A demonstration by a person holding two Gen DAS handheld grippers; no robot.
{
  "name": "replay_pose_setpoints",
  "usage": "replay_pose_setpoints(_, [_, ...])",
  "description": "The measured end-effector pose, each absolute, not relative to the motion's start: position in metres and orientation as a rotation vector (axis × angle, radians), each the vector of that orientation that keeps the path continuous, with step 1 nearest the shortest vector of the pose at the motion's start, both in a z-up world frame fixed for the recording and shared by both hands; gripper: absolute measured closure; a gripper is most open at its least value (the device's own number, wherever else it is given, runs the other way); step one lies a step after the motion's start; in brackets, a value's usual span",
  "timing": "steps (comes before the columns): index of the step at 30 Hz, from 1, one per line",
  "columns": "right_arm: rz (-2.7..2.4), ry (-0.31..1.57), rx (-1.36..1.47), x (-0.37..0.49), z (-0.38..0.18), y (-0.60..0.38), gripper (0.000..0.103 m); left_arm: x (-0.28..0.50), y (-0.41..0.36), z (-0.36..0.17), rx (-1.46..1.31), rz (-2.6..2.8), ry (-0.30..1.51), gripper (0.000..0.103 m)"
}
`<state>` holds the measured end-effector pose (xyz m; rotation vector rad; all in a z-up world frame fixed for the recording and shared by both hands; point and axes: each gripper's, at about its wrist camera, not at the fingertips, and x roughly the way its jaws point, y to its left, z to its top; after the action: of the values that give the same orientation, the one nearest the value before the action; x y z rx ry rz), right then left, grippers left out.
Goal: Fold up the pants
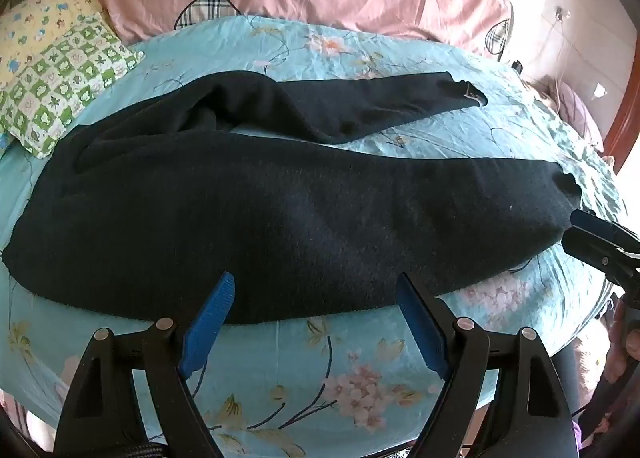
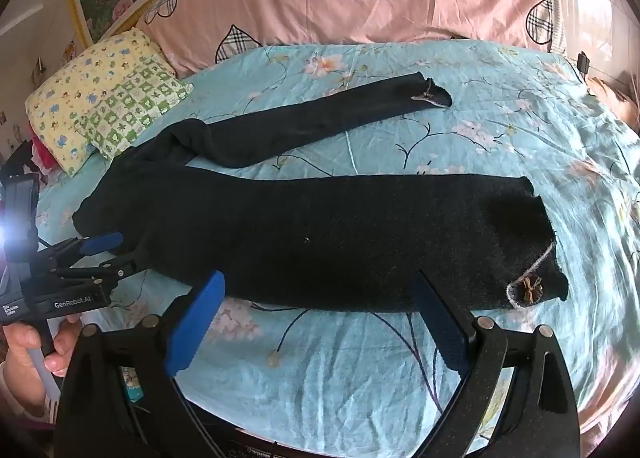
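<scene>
A: Pants?
B: Black knit pants (image 1: 256, 214) flat on floral blue bedsheet (image 1: 320, 374), legs running right, far leg splayed off.
A: Tongs?
B: Left gripper (image 1: 314, 296) and right gripper (image 2: 318, 292) both spread wide, empty, over near edge.

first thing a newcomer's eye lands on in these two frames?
The black pants sprawled across the light blue floral bedsheet, legs splayed apart, the far one angling off toward the pink heart-print pillow. Next, the blue-padded left tongs and right tongs, both wide open and empty at the near leg's front edge. A patchwork pillow sits at the far left.
</scene>
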<state>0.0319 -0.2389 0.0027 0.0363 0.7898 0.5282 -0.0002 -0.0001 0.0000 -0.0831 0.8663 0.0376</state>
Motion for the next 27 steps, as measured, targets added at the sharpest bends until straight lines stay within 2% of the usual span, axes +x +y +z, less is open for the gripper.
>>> replay_pose_setpoints(27, [0.542, 0.772, 0.053, 0.04, 0.012, -0.232, 0.008, 0.012, 0.007, 0.012, -0.096, 0.048, 0.868, 0.019])
